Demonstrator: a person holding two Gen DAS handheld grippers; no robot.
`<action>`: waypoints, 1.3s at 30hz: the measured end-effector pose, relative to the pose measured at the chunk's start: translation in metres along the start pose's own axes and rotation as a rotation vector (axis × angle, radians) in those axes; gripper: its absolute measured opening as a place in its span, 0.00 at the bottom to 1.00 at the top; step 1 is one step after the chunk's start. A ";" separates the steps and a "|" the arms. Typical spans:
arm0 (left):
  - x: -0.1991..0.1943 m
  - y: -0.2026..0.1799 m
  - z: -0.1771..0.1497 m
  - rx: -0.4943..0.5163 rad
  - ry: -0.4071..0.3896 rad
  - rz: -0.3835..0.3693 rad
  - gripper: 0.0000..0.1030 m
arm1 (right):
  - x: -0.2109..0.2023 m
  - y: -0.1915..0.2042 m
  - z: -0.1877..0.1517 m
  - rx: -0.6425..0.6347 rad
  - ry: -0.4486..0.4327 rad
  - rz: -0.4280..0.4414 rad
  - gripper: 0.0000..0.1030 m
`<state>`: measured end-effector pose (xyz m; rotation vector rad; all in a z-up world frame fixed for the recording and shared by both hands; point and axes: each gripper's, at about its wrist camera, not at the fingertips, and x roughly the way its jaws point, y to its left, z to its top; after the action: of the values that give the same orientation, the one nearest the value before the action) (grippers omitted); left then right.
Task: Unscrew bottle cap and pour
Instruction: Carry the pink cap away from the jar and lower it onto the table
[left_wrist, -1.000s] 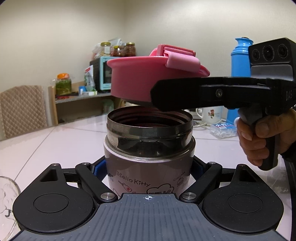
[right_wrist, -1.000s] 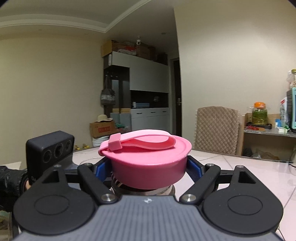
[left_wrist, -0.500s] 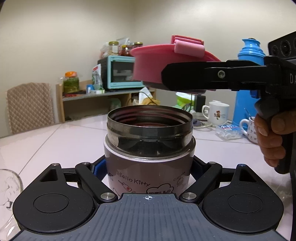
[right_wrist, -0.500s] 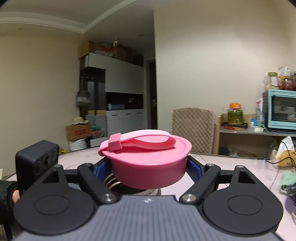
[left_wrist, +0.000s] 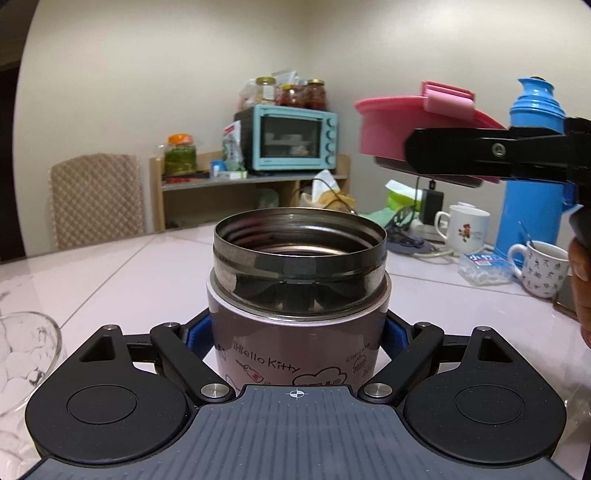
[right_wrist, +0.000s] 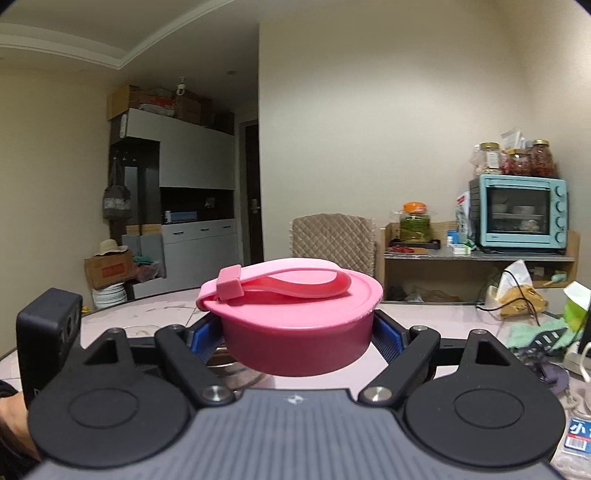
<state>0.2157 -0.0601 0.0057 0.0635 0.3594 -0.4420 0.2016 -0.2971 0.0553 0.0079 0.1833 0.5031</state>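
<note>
My left gripper (left_wrist: 298, 328) is shut on the Hello Kitty flask (left_wrist: 295, 332), a pink-brown jar with a wide steel threaded mouth, open and upright on the table. My right gripper (right_wrist: 295, 330) is shut on the pink cap (right_wrist: 295, 325), which has a folded strap handle on top. In the left wrist view the pink cap (left_wrist: 399, 125) hangs in the air up and to the right of the flask mouth, clear of it, held by the right gripper's black fingers (left_wrist: 480, 151).
A clear glass bowl (left_wrist: 22, 354) stands at the left next to the left gripper. A blue thermos (left_wrist: 532, 170), two mugs (left_wrist: 465, 229) and cables crowd the table's right back. A chair (left_wrist: 96, 199) and a shelf with a teal oven (left_wrist: 291, 138) stand behind.
The right gripper has carried the pink cap off the flask mouth, up and away to the right. The left gripper and flask have stayed put.
</note>
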 end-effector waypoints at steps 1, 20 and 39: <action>-0.001 -0.001 0.000 -0.003 0.001 0.009 0.87 | -0.002 -0.001 -0.002 0.007 0.002 -0.013 0.82; -0.003 -0.017 0.000 -0.047 0.011 0.116 0.88 | -0.004 -0.011 -0.027 0.057 0.065 -0.133 0.82; -0.001 -0.022 0.000 -0.030 0.017 0.168 0.88 | 0.005 -0.023 -0.054 0.082 0.174 -0.219 0.82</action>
<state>0.2052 -0.0800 0.0067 0.0675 0.3742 -0.2695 0.2071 -0.3172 0.0004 0.0241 0.3712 0.2772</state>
